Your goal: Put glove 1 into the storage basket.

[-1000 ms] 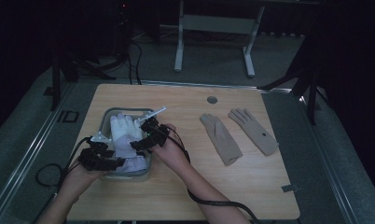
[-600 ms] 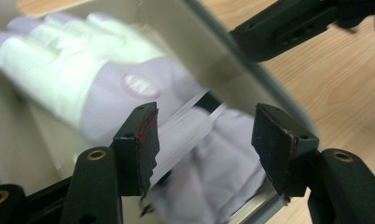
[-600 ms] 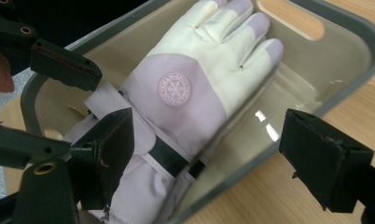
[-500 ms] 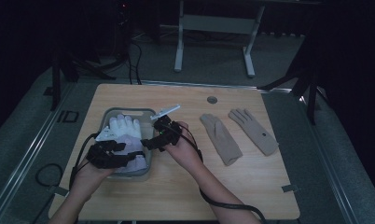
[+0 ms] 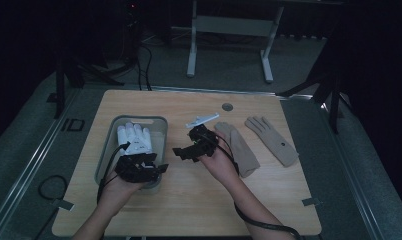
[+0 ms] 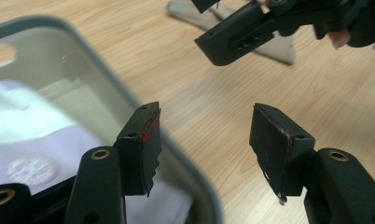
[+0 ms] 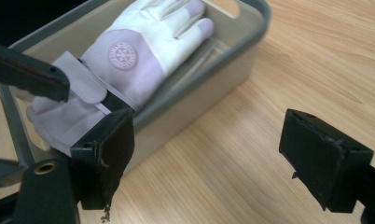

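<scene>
Table: a pale wooden tabletop is seen under everything.
Bin: a grey plastic tub is set at its left.
Glove: a white and lilac glove is laid inside the tub.
Left gripper: jaws are parted, having just been closing, nothing between them; held over the tub's near right corner.
Right gripper: jaws are spread wide and empty, held above bare wood beside the tub.

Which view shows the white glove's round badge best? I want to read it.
The right gripper view: the white glove lies close and sharp in the grey bin. The left gripper view blurs it; the high view shows it small.
</scene>
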